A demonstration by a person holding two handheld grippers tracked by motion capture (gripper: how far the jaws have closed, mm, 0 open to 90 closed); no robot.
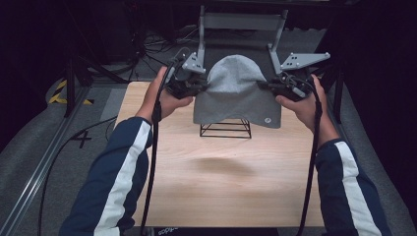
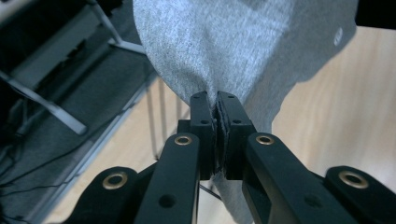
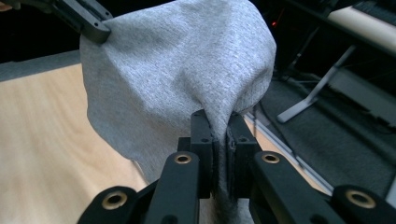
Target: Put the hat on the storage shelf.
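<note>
A grey knit beanie (image 1: 235,91) with a small round logo hangs draped over a black wire stand (image 1: 225,129) at the far middle of the wooden table (image 1: 221,182). My left gripper (image 1: 196,88) is shut on the beanie's left edge, with the grey fabric (image 2: 243,46) pinched between its jaws (image 2: 217,100). My right gripper (image 1: 268,87) is shut on the beanie's right edge; the cloth (image 3: 177,74) bunches into its closed jaws (image 3: 218,119). The stand's upper part is hidden under the beanie.
A grey metal frame (image 1: 242,24) stands behind the table on the dark floor. Cables trail from both grippers down along the person's sleeves. The near half of the table is bare wood. A metal rail (image 1: 37,172) runs along the left.
</note>
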